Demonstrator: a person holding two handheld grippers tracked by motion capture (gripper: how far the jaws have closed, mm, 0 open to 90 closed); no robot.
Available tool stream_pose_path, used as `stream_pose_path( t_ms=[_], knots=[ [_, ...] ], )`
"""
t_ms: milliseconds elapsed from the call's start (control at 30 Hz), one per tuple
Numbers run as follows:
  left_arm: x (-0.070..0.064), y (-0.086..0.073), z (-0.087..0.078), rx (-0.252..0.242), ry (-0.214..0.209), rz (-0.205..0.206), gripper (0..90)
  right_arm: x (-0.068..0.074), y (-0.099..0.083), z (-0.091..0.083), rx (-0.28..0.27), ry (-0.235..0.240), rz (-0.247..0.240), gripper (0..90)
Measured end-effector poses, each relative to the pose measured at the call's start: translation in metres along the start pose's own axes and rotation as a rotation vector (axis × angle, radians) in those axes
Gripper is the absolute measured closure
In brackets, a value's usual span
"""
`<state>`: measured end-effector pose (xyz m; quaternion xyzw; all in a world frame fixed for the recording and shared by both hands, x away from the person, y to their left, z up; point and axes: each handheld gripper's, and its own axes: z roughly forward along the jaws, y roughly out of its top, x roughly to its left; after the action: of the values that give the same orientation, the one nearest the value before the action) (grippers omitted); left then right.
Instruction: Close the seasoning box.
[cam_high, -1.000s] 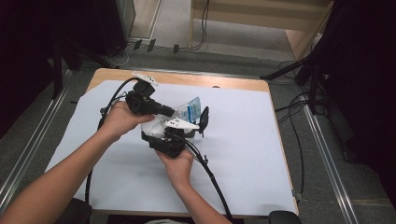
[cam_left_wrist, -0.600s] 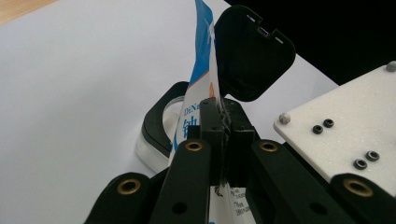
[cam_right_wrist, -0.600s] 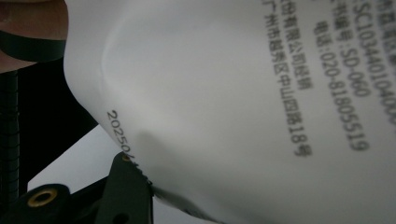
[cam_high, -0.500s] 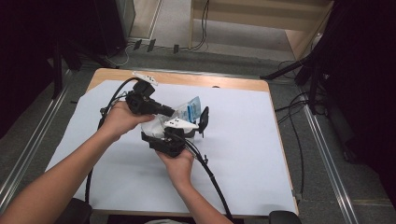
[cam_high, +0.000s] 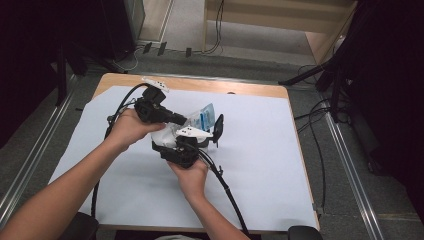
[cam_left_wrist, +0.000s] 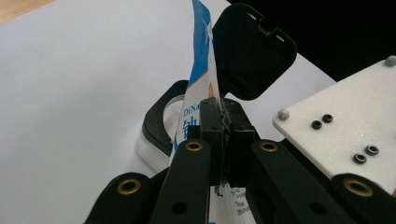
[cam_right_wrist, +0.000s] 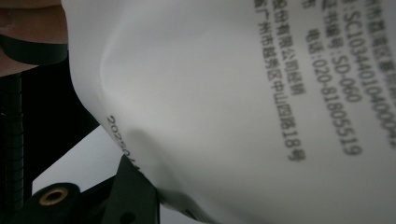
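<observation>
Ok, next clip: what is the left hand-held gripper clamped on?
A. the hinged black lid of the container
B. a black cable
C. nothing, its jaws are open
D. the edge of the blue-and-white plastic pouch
D: in the left gripper view the left hand-held gripper has its jaws closed on the thin edge of the blue-and-white plastic pouch, with the hinged black lid standing free behind it.

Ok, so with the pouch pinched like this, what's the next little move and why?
Probably swing the pouch a touch further over the mouth of the container. The left tool is shut on the pouch's crinkled edge, the black flip lid stands open, and the container sits just beyond the pouch. I cannot tell whether the pouch is torn open yet.
</observation>
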<state>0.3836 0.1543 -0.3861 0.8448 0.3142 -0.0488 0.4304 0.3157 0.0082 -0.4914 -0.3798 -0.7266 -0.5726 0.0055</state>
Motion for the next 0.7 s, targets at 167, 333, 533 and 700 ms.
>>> stream_pose_path(
  t_ms=[167,333,533,700],
  knots=[
    [0.0002,-0.0001,0.0005,0.001,-0.006,-0.001,89.5,-0.0001,0.0005,-0.0004,0.007,-0.003,-0.006,62.2],
    [-0.0003,0.0002,-0.0002,-0.006,-0.006,-0.004,89.5,0.0000,0.0012,-0.0008,-0.003,0.008,-0.004,61.6],
    [-0.0008,0.0002,-0.0011,-0.006,-0.004,-0.004,89.6,0.0012,0.0004,0.0004,-0.013,0.013,0.001,59.2],
    [-0.0004,-0.0002,-0.0010,-0.005,-0.004,-0.003,89.6,0.0011,-0.0002,0.0011,-0.011,0.009,-0.004,58.6]
  ],
)
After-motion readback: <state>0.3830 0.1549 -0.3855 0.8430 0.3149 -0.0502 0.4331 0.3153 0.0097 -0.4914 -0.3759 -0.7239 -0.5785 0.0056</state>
